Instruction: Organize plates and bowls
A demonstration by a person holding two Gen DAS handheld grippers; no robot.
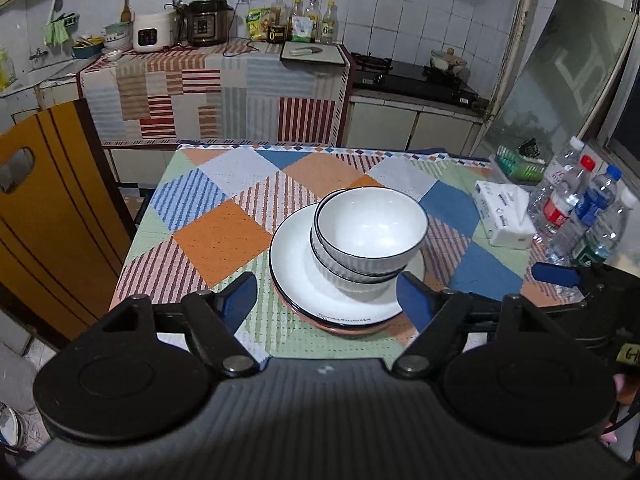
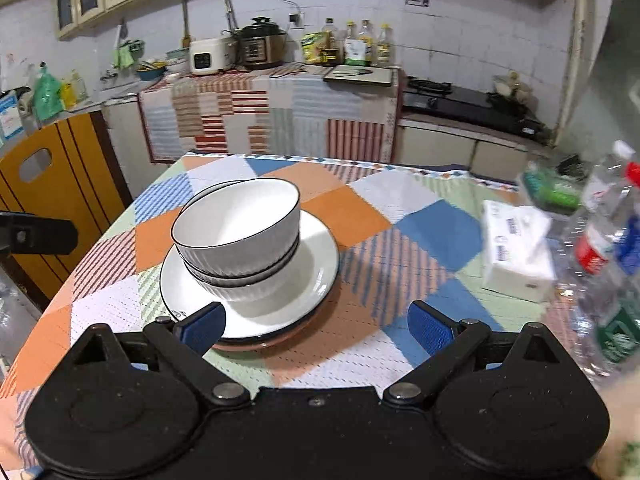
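Nested white ribbed bowls with dark rims [image 1: 370, 236] [image 2: 240, 236] stand in a stack on a white plate [image 1: 296, 280] [image 2: 316, 264]. That plate lies on a pink plate [image 1: 340, 327] [image 2: 280, 342]. The stack sits on the patchwork tablecloth [image 1: 216, 236] [image 2: 360, 216]. My left gripper [image 1: 328, 300] is open and empty, its blue pads on either side of the stack's near edge, a little above the table. My right gripper [image 2: 316, 326] is open and empty, just in front of the stack; its left pad overlaps the plate rim in view.
A tissue pack [image 1: 506, 216] [image 2: 516, 254] and several water bottles [image 1: 576, 208] [image 2: 608, 248] stand at the table's right edge, with a green basket [image 1: 520, 162] behind. A yellow chair back [image 1: 44, 208] is at the left. The kitchen counter [image 1: 224, 80] lies beyond.
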